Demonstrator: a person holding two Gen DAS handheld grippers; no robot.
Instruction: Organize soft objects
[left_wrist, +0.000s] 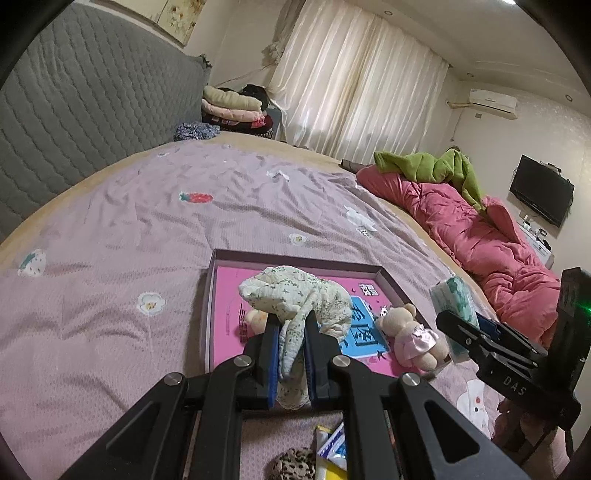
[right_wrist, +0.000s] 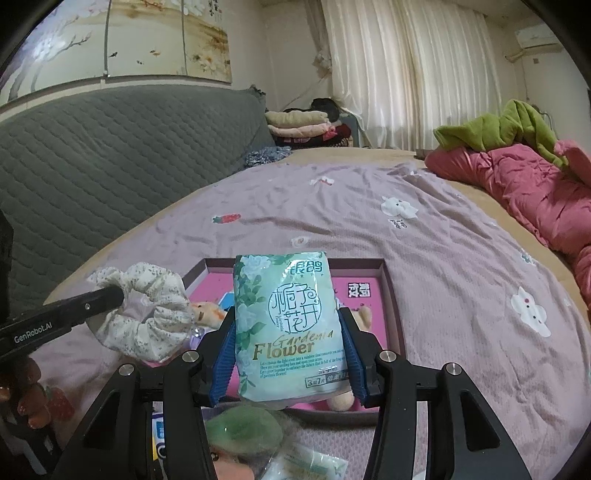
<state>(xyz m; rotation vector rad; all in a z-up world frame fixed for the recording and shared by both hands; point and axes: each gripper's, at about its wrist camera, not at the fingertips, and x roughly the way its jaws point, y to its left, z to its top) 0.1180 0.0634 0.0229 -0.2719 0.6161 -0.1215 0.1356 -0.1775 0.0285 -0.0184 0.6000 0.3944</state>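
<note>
Soft objects are being gathered into the shallow pink-lined box (left_wrist: 221, 258) lying on the bedspread (left_wrist: 110, 221), and both tongs are carrying a piece toward it. The left gripper (left_wrist: 291, 321) is pinching fully closed on a floral cloth bundle (left_wrist: 295, 291), its blue pads squeezing a hanging fold while the bulk of the cloth is drooping over the box just ahead of the fingertips. The right gripper (right_wrist: 288, 325) is standing partly open and clamping the sides of a mint-green tissue pack (right_wrist: 284, 325), which is being held upright above the near edge of the same box. Just beyond the left tongs, a small teddy bear in a pink dress (left_wrist: 410, 336) is already lying inside the box, and another small plush face (right_wrist: 207, 312) is peeking out between the two held items, so part of the sorting looks done. Below and nearer than both tongs, things are still waiting on the bed: a leopard-print piece (left_wrist: 291, 465), some flat packets (left_wrist: 332, 446) and a green fuzzy item (right_wrist: 243, 432). Judging from this, the job is sitting somewhere around the middle, with the two held pieces yet to be set down and the near clutter yet to be picked up. Farther out, a pink quilt (left_wrist: 480, 240) is lying heaped to the right
</note>
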